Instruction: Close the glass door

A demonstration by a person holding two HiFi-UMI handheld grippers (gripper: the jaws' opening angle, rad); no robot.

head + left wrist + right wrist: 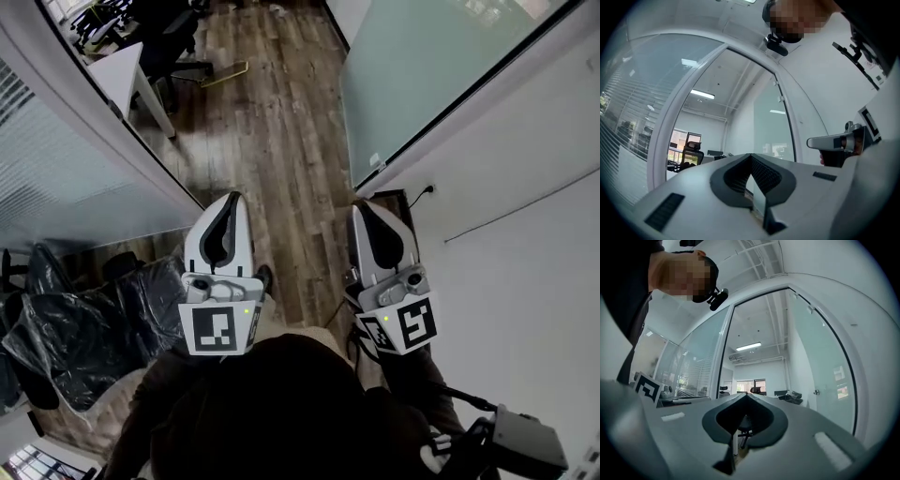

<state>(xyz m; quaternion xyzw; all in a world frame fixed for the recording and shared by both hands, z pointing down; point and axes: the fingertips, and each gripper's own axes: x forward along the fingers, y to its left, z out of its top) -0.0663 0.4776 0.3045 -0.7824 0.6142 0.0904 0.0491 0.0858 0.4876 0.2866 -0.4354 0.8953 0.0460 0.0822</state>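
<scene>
The frosted glass door [427, 66] stands swung open at the upper right of the head view, beyond a doorway onto wooden floor [272, 141]. It shows as a pale green panel [771, 126] in the left gripper view. In the right gripper view the panel [825, 380] carries a small lock fitting [816, 392]. My left gripper [234, 199] [750, 157] and right gripper [362, 208] [743, 397] are side by side, pointing at the doorway. Both are shut with nothing between the jaws. Neither touches the door.
A white door frame and a glass partition with blinds [56, 169] run along the left. Chairs under black plastic [84, 319] stand at the lower left. A white desk [122, 70] and office chairs are farther in. The white wall [525, 234] on the right has a socket with a cable [429, 192].
</scene>
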